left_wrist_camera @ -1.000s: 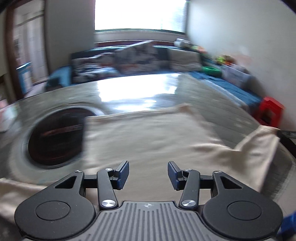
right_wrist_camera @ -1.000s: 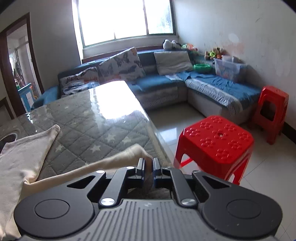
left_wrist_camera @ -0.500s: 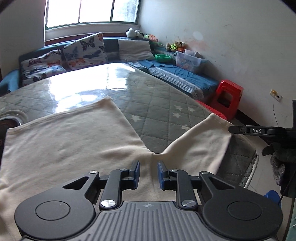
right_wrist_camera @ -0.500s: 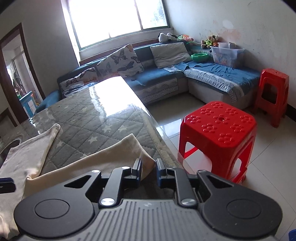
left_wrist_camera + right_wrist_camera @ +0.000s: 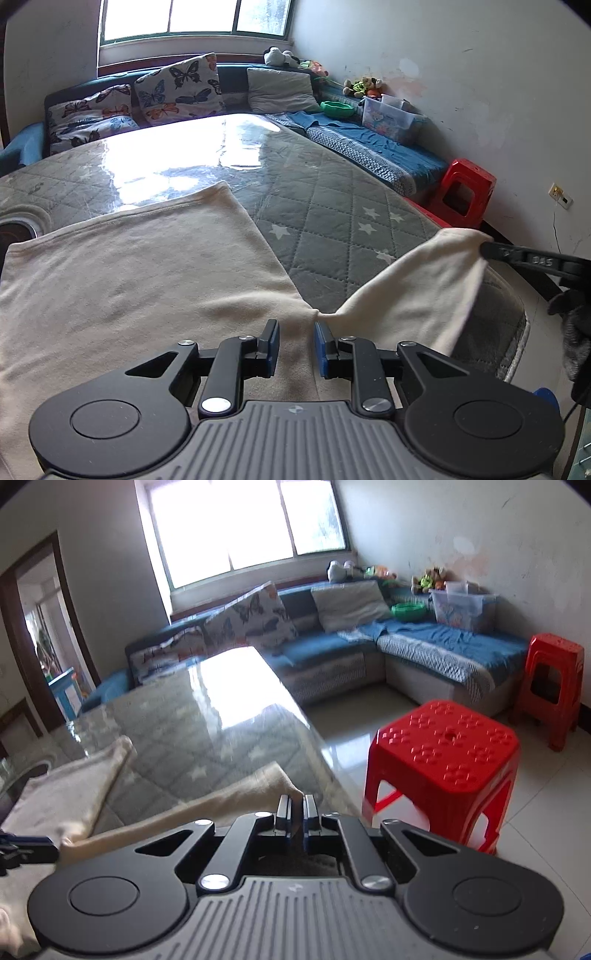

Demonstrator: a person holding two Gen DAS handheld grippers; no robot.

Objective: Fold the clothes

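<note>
Here, left wrist view: cream cotton garment (image 5: 140, 273) lies flat on the grey star-quilted tabletop under glossy clear cover (image 5: 332, 206), long axis running left to right across the frame, one narrower end stretched out to the right table edge. Left gripper (image 5: 295, 345) sits over the cloth where that end narrows to a bunched waist; its blue-padded fingers (image 5: 272, 345) stand a little apart with fabric between them, not clamped. The far right tip of the cloth is held by the black right gripper (image 5: 491, 251); white lettering on its arm is upside down and looks like "DAS".

Right wrist view, motion-blurred: right gripper (image 5: 295, 821) has its fingers pressed together on the garment's tip (image 5: 273, 779) at the table's right edge. The cloth trails left from there. Red plastic stool (image 5: 443, 753) stands on the floor just beside the table.
</note>
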